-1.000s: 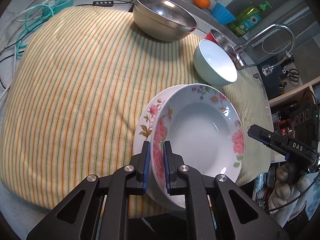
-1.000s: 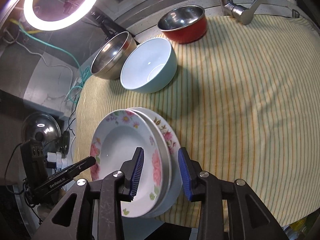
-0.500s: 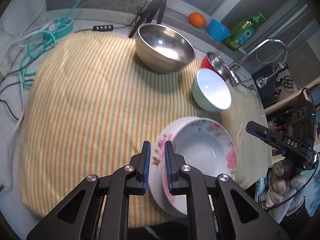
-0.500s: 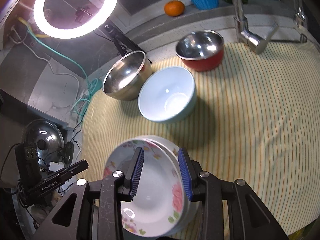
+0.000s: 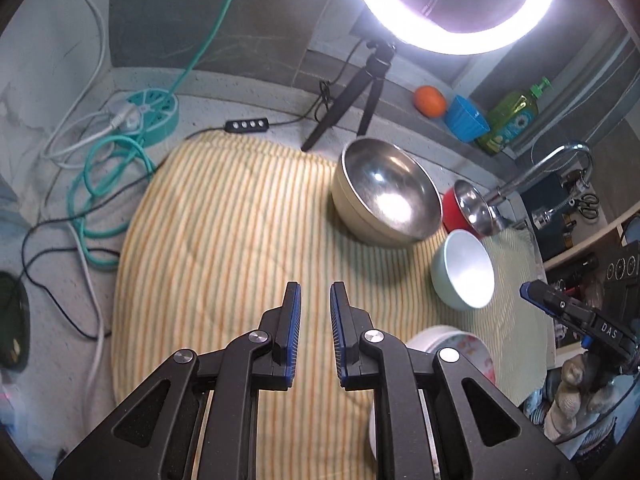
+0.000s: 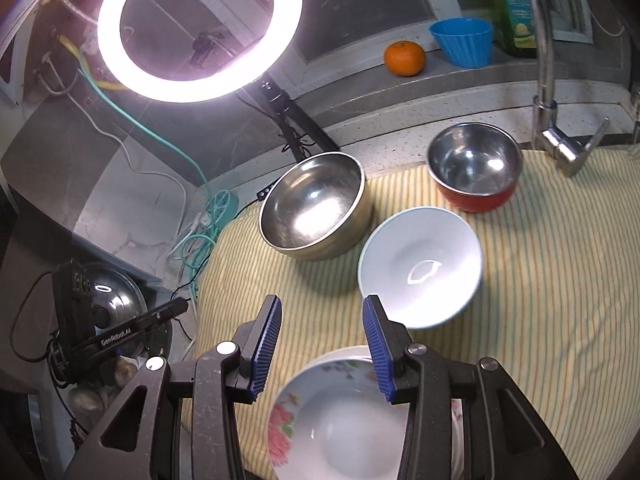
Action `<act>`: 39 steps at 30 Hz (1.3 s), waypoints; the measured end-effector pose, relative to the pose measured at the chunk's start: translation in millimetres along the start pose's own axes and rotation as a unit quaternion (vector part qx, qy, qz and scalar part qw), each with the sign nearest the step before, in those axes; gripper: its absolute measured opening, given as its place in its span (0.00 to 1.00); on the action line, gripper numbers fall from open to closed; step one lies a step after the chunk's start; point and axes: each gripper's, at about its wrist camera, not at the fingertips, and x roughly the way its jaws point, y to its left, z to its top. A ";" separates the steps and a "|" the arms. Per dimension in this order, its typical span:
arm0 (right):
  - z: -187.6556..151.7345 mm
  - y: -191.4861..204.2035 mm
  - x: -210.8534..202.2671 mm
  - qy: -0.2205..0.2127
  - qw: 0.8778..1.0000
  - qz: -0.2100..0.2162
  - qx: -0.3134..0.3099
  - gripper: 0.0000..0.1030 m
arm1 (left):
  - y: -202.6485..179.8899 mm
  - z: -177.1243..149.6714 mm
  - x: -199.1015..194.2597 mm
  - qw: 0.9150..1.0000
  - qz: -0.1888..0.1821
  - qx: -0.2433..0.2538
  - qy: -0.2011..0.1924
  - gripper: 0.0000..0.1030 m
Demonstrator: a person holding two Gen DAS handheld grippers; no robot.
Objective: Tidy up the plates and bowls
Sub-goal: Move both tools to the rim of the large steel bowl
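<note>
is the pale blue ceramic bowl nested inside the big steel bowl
No, the pale blue ceramic bowl sits by itself on the striped cloth, beside the big steel bowl, which is empty.

Shiny steel bowl (image 6: 316, 206), glossy pale-blue ceramic bowl (image 6: 420, 266), glazed floral plates (image 6: 340, 420), matt striped cloth (image 5: 224, 240)

Cloth (image 6: 540, 280): yellow, orange-green stripes. Plates (image 6: 340, 420): white, pink floral rim. Bowl (image 6: 420, 266): pale blue-green, white inside; steel bowl (image 6: 314, 204) at its 10 o'clock; red-sided bowl (image 6: 474, 168) at 1. Gripper pads (image 6: 266, 346): blue.
</note>
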 end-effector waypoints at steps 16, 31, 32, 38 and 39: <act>58.0 1.5 58.2 -0.004 0.998 -0.041 0.045 0.37 | -7.9 66.4 52.7 0.999 -0.009 0.040 0.013 0.13; 82.2 -27.1 107.9 0.019 0.994 -0.044 0.096 0.37 | -13.5 94.7 98.0 0.998 -0.040 0.020 0.048 0.13; 83.0 -28.0 109.6 0.020 0.994 -0.044 0.097 0.37 | -13.3 96.1 100.2 0.998 -0.043 0.018 0.051 0.13; 86.6 -31.9 118.0 0.026 0.994 -0.044 0.101 0.37 | -12.9 104.3 113.5 0.996 -0.050 0.009 0.067 0.17; 87.5 -32.7 119.8 0.028 0.993 -0.044 0.102 0.37 | -13.3 105.0 114.6 0.996 -0.049 0.010 0.068 0.17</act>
